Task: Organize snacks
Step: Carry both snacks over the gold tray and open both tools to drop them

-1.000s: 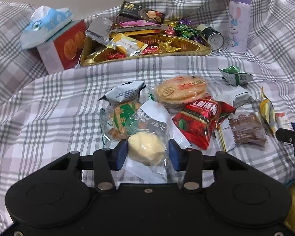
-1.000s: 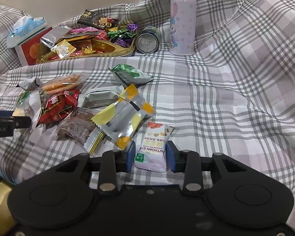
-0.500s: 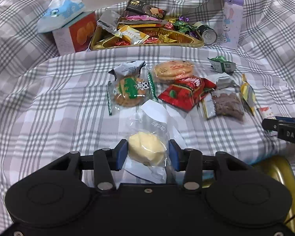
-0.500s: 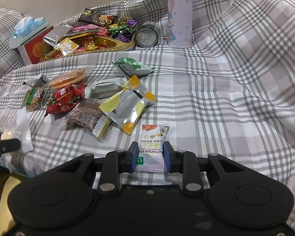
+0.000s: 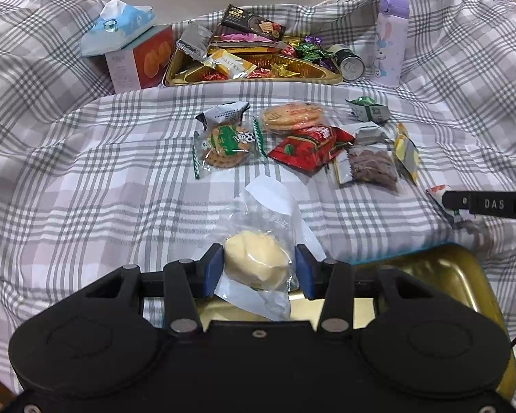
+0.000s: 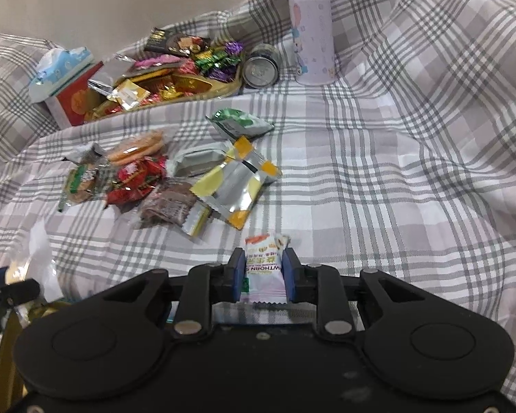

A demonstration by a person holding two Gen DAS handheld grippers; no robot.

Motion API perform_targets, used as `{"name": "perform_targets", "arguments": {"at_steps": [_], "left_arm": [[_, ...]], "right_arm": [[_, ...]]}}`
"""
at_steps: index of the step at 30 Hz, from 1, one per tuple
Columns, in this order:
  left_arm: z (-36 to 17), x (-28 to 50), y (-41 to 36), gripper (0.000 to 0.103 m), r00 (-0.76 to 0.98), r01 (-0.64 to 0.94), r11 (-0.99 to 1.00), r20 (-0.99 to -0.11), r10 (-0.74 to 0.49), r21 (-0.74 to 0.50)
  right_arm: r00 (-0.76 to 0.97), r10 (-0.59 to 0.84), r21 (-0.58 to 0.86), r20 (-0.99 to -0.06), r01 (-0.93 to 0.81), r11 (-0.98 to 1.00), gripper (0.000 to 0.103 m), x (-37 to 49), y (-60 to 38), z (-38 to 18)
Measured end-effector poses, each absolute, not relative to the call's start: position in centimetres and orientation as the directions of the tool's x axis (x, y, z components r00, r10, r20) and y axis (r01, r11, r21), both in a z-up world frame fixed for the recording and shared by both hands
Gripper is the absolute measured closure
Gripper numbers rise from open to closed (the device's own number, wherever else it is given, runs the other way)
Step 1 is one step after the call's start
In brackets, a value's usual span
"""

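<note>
The left tool (image 5: 258, 268) is closed on a clear-wrapped pale yellow pastry (image 5: 256, 263), its blue pads pressing both sides of the bun, and it hangs over the near gold tray (image 5: 461, 275), whose shiny rim shows below and to the right of the fingers. The right tool (image 6: 263, 273) grips a small white hawthorn strip packet (image 6: 265, 275) across its width, the packet standing upright between the pads above the plaid cloth (image 6: 395, 172).

On the cloth ahead lies a loose cluster of snacks: a green-labelled cracker pack (image 5: 225, 144), a black-and-white wrapped sweet (image 5: 225, 113) just behind it, a pack of round rice crackers (image 5: 292, 117), a red packet (image 5: 309, 148) overlapping its front edge, a clear pack of brown biscuits (image 5: 369, 168), a silver wrapped bar (image 5: 368, 134), a yellow-and-silver sachet (image 6: 237, 182) and a green-and-white packet (image 6: 239, 124) set a little apart toward the back.

Farther back a second gold tray (image 5: 254, 77) is heaped with wrapped candies and a packet marked PASTRY (image 5: 232, 63). To its left stands an orange-and-white box (image 5: 141, 58) with a blue tissue pack (image 5: 118, 25) on top. To the tray's right a dark can (image 5: 351, 63) lies on its side, just beside an upright lilac bottle (image 5: 388, 39) with a cartoon rabbit.
</note>
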State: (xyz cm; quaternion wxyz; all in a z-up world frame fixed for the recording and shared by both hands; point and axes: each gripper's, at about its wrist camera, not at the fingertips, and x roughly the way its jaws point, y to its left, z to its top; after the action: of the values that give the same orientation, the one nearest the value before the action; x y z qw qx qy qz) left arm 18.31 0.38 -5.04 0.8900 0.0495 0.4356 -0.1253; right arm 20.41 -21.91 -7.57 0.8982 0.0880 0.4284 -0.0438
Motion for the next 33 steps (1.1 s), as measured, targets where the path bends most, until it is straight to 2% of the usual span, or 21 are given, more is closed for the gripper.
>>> {"name": "perform_targets", "arguments": {"at_steps": [12,23,25,33], "left_arm": [[-5.7,16.3,0.1,0.051,0.553,0.278,0.96,-0.81,-0.193,-0.038],[-5.3,16.7,0.0,0.051,0.559,0.273,0.961,-0.804,-0.202,-0.052],[-5.3,16.8,-0.2,0.051,0.558,0.277,0.959,-0.804,-0.205,-0.053],[-4.7,17.5,-0.8,0.051,0.57,0.288,0.956,-0.792,-0.218,-0.056]], "right_arm": [[0.606,0.001,0.091,-0.796,0.118,0.989,0.082,19.9,-21.2,-8.4],[0.609,-0.054,-0.001,-0.791,0.088,0.996,0.073,21.5,-20.6,-9.8],[0.615,-0.056,-0.015,-0.786,0.072,0.997,0.079,21.5,-20.3,-9.8],[0.659,0.027,0.094,-0.752,0.066,0.993,0.081,22.8,-21.3,-7.8]]}}
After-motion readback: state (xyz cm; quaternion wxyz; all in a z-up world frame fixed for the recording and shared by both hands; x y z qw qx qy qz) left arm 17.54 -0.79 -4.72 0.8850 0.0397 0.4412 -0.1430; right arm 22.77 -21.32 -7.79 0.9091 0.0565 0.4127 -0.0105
